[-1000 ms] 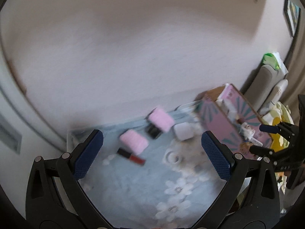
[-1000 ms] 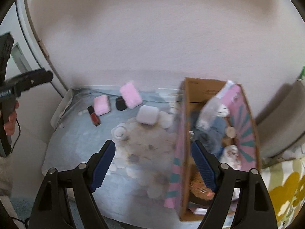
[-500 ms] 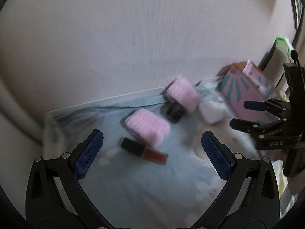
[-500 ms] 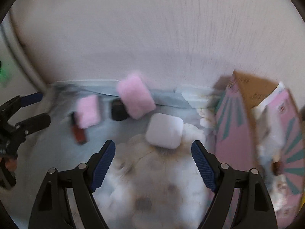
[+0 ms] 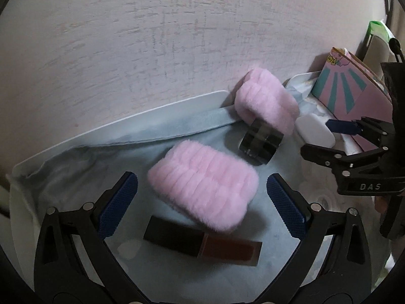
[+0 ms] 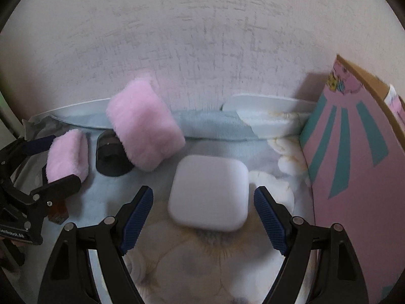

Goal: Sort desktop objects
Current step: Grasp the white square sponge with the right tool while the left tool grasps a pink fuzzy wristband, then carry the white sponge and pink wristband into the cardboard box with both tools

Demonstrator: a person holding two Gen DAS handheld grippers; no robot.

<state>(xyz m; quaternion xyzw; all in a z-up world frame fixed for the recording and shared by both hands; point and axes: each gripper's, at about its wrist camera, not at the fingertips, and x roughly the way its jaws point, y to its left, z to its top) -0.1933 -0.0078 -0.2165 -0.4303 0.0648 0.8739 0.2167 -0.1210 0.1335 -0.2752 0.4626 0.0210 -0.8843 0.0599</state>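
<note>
Left wrist view, my left gripper [image 5: 201,202]: jaws spread wide, holding nothing; the near pink fluffy pad [image 5: 203,186] lies between my fingers on the blue cloth [image 5: 83,177].
Left wrist view, risk: the lip gloss tube [image 5: 202,243] lies just in front of the pad, perhaps touching it. If I close low, I could pinch or drag the tube too. The plush may also squash and slip.
Left wrist view, neighbours: the dark jar [image 5: 262,141] sits under the second pink pad [image 5: 265,105], well behind.
Right wrist view, my right gripper [image 6: 203,217]: jaws wide, empty, bracketing the white case [image 6: 208,192].
Right wrist view, risk: the smooth rounded case could squirt forward toward the second pad; the pink box [image 6: 354,157] stands close on my right, so a swing could knock it.
</note>
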